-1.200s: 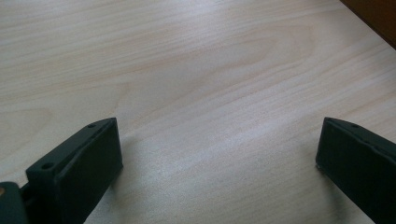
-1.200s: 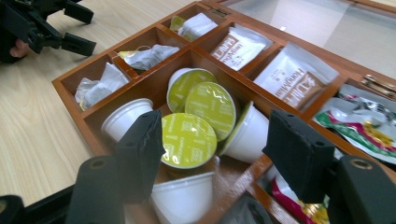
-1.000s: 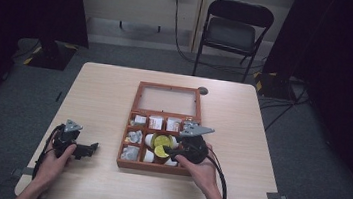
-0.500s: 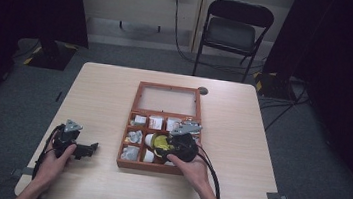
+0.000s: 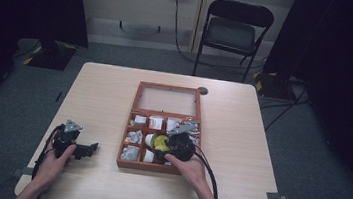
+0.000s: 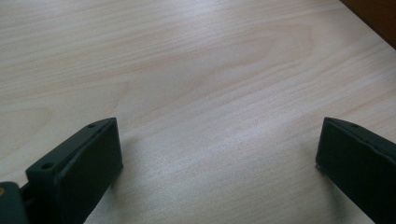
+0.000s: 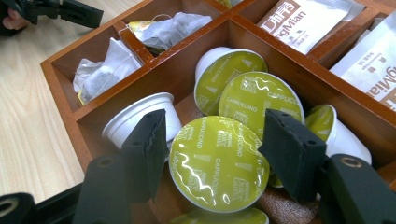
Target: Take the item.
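While the right gripper (image 7: 212, 158) is lowered into the wooden box (image 5: 134, 125), a green-lidded cappuccino capsule (image 7: 218, 162) is clamped between its narrow jaws, in the compartment with other capsules (image 7: 259, 100). Tea bags (image 7: 100, 70) are seen in neighbouring compartments. The left gripper (image 6: 217, 163) is rested wide open on the table (image 6: 187, 70), nothing held.

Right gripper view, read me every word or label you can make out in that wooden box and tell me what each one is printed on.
"CAPPUCCINO": on the green foil lid of the capsule between the right gripper's jaws.
"CAPPUCCINO": on the green lid of the capsule behind it.
"...ngMian": partial brown lettering on the white sachet in a far compartment, and cut off again on the sachet at the right edge.
Smaller print on the lids: too small to read.
The tea bags show no readable text.
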Motion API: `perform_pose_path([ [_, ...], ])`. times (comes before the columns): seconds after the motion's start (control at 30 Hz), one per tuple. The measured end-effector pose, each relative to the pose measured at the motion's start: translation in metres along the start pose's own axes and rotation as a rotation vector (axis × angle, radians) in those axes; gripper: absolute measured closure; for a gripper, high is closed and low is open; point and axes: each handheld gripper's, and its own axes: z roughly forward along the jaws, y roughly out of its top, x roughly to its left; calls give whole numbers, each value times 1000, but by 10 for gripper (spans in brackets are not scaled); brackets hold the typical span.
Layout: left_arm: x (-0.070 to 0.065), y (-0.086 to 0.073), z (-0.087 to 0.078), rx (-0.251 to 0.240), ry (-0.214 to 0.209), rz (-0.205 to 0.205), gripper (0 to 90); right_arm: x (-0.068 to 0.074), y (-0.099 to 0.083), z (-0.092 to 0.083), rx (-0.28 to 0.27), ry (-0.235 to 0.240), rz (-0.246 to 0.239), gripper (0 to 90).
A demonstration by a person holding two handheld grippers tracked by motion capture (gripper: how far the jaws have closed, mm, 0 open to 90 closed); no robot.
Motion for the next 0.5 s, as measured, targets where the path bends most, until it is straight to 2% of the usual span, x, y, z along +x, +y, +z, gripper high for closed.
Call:
perform_pose_path([
  [0.5,0,0,0,-3,0,-1,0,-1,0,5,59,-12,-2,377],
])
